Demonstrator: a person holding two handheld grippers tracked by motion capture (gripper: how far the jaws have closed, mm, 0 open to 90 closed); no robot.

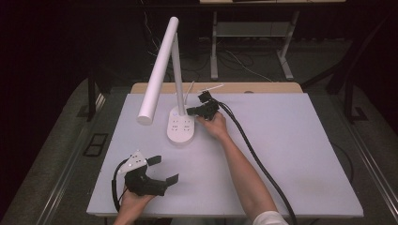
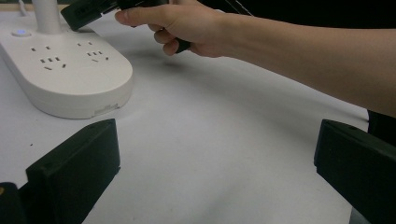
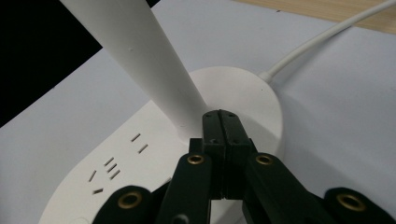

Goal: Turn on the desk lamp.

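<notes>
My right hand-held gripper (image 3: pixel 219 122), jaws shut with nothing between, sits at the lamp base (image 1: pixel 180 126) near the worktop's (image 1: pixel 300 154) far edge; press tips straight down, gently. Left hand-held gripper (image 1: pixel 165 169) rests open near the front edge.

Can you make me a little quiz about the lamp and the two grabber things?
1. True or false: the right gripper has its jaws pressed together over the lamp base.
2. Which gripper has its jaws apart with nothing between them?
3. The lamp base has: A) a book on it, B) plug sockets, C) a cup.

Key: 1 true. 2 the left gripper, near the table's front edge. 3 B.
</notes>
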